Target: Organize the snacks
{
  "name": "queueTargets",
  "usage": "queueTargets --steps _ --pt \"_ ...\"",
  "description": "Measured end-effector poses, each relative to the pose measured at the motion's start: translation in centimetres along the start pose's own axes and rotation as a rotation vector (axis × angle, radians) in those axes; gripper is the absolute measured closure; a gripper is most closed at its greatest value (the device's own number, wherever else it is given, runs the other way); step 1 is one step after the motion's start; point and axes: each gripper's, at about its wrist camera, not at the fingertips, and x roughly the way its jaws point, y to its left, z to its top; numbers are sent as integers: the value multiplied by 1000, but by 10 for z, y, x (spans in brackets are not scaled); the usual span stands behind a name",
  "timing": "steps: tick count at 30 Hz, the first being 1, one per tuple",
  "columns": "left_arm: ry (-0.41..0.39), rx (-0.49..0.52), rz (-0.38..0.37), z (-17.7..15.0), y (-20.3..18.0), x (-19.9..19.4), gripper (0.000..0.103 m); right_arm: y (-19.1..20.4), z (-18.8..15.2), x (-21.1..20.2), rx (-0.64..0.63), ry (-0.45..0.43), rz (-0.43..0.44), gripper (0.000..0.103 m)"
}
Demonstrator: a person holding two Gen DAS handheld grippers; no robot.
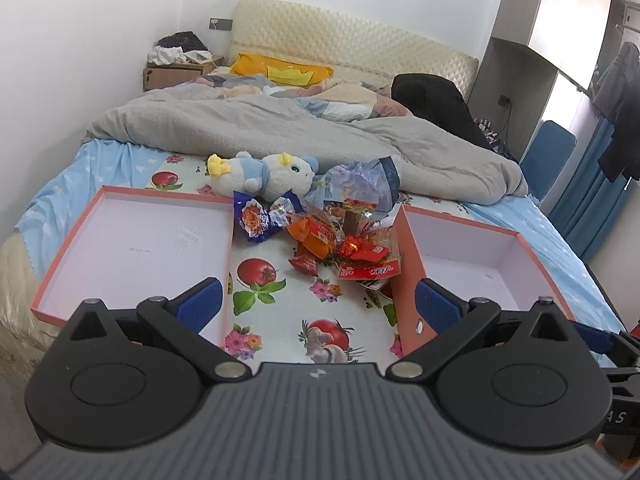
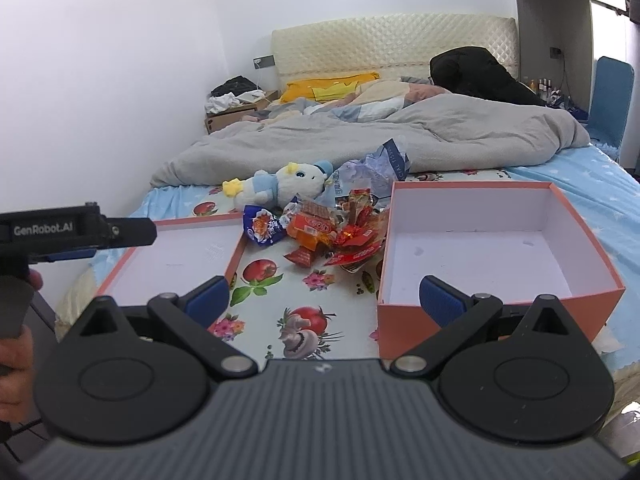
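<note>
Lying in a loose heap on the flowered cloth (image 1: 280,312) that covers the foot of the bed, the snacks (image 1: 340,244) sit between a shallow box lid (image 1: 132,248) on the left and a deeper orange box (image 2: 492,248) on the right, both white inside and holding nothing. A blue packet (image 1: 256,220) rests at the left of the heap, with orange and red wrappers beside it. Just behind the heap lie a plush toy (image 1: 264,172) and a crumpled tissue pack (image 1: 368,180), with a grey blanket (image 1: 280,124) farther back. The left gripper (image 1: 318,304) hangs over the cloth with its fingers spread wide, holding nothing. The right gripper (image 2: 324,300) is likewise spread and empty, near the box's front wall.
</note>
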Motion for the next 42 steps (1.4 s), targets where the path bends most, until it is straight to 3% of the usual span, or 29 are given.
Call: queueTargets --steps 17,38,40,42 --pt "-52 8 4 3 -4 -8 0 5 -8 1 -3 -7 -4 0" --pt "23 4 -14 -12 1 23 0 1 -18 7 16 -12 -19 0" --pt "28 3 -16 -14 1 25 0 0 -19 9 15 -3 -6 10" --pt "37 3 -15 -16 2 29 0 0 -20 11 18 0 -7 12"
